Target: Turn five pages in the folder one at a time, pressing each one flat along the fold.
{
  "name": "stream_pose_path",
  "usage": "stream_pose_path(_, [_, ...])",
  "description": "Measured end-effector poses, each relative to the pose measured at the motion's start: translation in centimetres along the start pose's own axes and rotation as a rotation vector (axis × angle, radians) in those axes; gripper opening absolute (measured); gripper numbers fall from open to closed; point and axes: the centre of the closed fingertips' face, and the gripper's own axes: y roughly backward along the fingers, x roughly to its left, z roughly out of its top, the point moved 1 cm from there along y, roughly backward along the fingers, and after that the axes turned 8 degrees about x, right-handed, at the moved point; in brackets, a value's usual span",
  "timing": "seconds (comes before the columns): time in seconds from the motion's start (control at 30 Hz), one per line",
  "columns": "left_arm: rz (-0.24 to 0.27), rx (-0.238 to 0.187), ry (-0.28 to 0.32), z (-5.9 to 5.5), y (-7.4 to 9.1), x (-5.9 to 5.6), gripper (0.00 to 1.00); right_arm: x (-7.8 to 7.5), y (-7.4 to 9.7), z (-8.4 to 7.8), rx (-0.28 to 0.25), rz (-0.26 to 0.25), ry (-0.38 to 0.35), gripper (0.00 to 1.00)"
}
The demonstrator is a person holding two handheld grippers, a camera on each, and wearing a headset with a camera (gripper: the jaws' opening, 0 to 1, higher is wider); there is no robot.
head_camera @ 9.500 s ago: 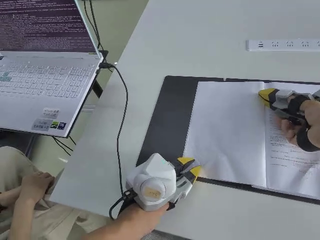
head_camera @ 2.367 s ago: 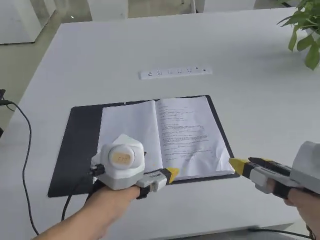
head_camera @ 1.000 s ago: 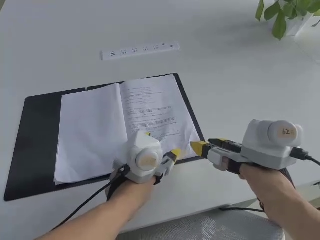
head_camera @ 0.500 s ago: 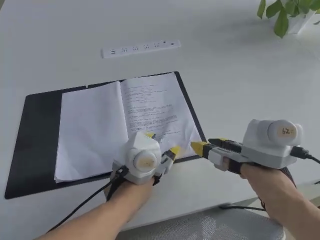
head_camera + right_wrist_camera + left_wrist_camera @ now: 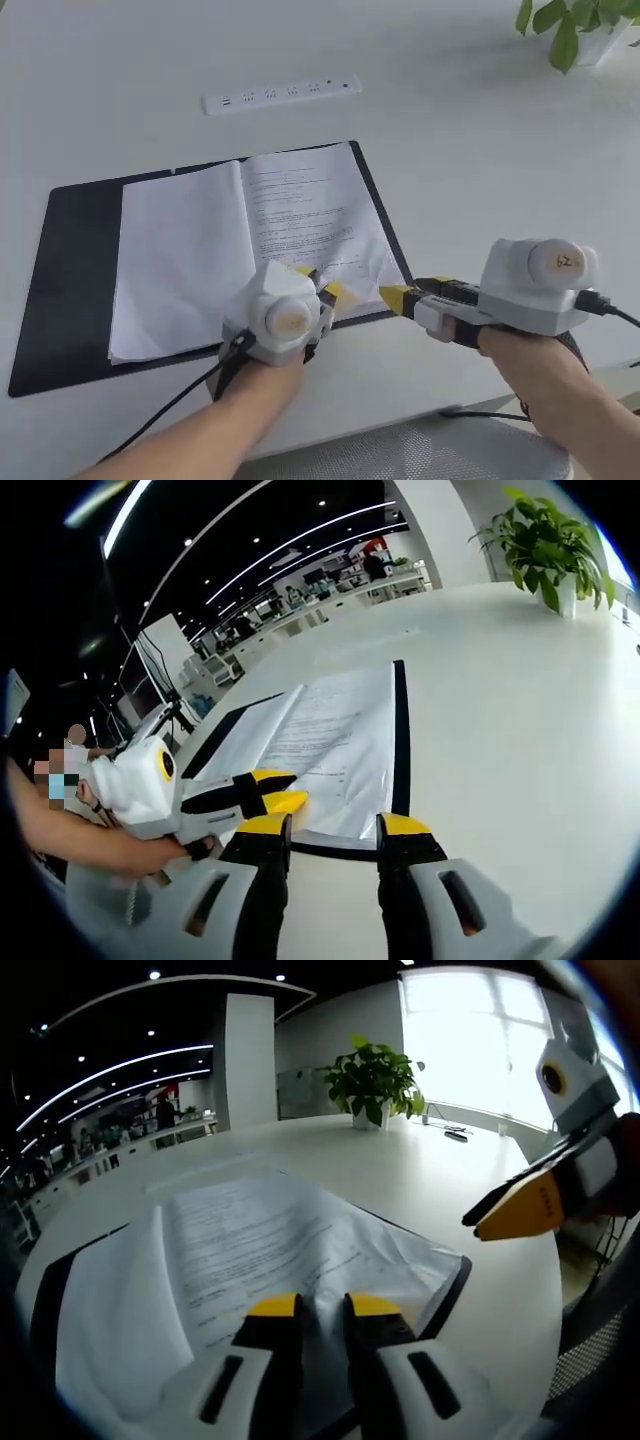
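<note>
The folder (image 5: pixel 70 300) lies open on the surface (image 5: pixel 150 60) with some pages turned, I cannot tell how many; the left tool (image 5: pixel 318 282), nearly closed, is at the next page's (image 5: pixel 310 210) bottom edge, maybe pinching it, and the right tool (image 5: pixel 405 292) nearby is open and empty.

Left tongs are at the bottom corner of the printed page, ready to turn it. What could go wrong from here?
1. The sheets at the page corner look rumpled and fanned, so the left tongs may catch several sheets instead of one.
2. A hard pinch there could crease or tear the paper.
3. The right tongs hover close beside the left, just off the folder; they might clash as the page lifts.
</note>
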Motion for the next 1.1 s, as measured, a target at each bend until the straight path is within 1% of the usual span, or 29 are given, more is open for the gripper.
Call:
stream_pose_path(0.07, [0.005,0.000,0.018,0.0,0.0,0.1,0.14,0.0,-0.2,0.0,0.002,0.004,0.007,0.32])
stream_pose_path(0.17, [0.014,0.001,0.036,0.1,0.0,0.3,0.10,0.1,-0.9,-0.3,0.014,0.019,0.011,0.29])
stream_pose_path(0.27, [0.015,0.000,0.033,0.1,0.0,0.2,0.10,0.0,-1.2,-0.5,0.028,0.019,0.010,0.29])
stream_pose_path(0.37, [0.016,0.000,0.032,0.0,0.1,0.2,0.10,-0.4,-1.5,-0.5,0.032,0.011,-0.004,0.29])
stream_pose_path(0.43, [0.018,-0.001,0.035,0.0,0.0,0.2,0.10,-0.7,-1.7,-0.5,0.036,0.014,-0.040,0.28])
stream_pose_path(0.47, [0.018,-0.001,0.035,0.1,0.0,0.2,0.10,-1.0,-1.8,-0.5,0.035,0.004,-0.050,0.27])
stream_pose_path(0.53, [0.017,-0.002,0.041,0.0,0.0,0.3,0.10,-1.0,-1.9,-0.5,0.037,0.014,-0.073,0.25])
stream_pose_path(0.67, [0.017,0.000,0.040,0.0,-0.1,0.2,0.10,-1.0,-2.1,-0.6,0.043,0.019,-0.077,0.23])
stream_pose_path(0.73, [0.016,-0.001,0.043,0.0,-0.1,0.3,0.10,-1.1,-2.4,-0.8,0.056,0.018,-0.084,0.23])
stream_pose_path(0.77, [0.016,-0.001,0.042,0.0,-0.1,0.3,0.10,-1.2,-2.5,-0.9,0.060,0.019,-0.100,0.23])
stream_pose_path(0.87, [0.015,0.000,0.042,0.0,-0.1,0.3,0.10,-1.3,-2.4,-0.9,0.049,0.025,-0.154,0.22])
stream_pose_path(0.9, [0.015,0.000,0.045,0.0,-0.1,0.3,0.10,-1.3,-2.5,-0.9,0.046,0.034,-0.185,0.21])
stream_pose_path(0.93, [0.015,-0.001,0.047,0.0,-0.1,0.3,0.10,-1.2,-2.5,-1.0,0.047,0.043,-0.197,0.19])
stream_pose_path(1.0, [0.015,-0.001,0.045,0.0,-0.1,0.3,0.10,-1.5,-2.6,-1.1,0.045,0.040,-0.244,0.17])
stream_pose_path(1.07, [0.014,-0.001,0.046,0.0,-0.2,0.3,0.11,-1.6,-2.5,-1.1,0.032,0.050,-0.267,0.16])
stream_pose_path(1.1, [0.014,0.000,0.046,0.0,-0.2,0.3,0.11,-1.5,-2.5,-1.1,0.034,0.049,-0.260,0.15])
